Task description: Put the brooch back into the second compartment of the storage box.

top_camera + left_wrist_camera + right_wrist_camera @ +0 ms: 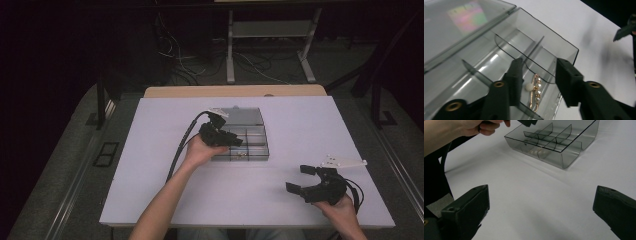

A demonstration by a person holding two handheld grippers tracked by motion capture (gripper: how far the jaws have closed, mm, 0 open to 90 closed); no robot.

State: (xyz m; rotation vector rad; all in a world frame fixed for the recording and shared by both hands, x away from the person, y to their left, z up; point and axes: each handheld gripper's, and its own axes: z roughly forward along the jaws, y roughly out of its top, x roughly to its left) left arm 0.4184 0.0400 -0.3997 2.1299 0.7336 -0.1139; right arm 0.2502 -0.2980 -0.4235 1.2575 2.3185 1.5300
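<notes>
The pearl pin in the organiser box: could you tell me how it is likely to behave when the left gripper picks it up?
The pin is thin gold wire with small round beads, so it probably weighs little and may slip or swivel between the left gripper's open jaws. It lies flat in a narrow compartment of the box, so getting under it looks awkward. A hard squeeze might bend it.

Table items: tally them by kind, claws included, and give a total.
Smoky clear divided organiser box: 1
Gold pin with pearls, lying in a box compartment: 1
Loose white bead beside the pin: 1
Claws: 2, left claw and right claw, both open
Total: 5
</notes>
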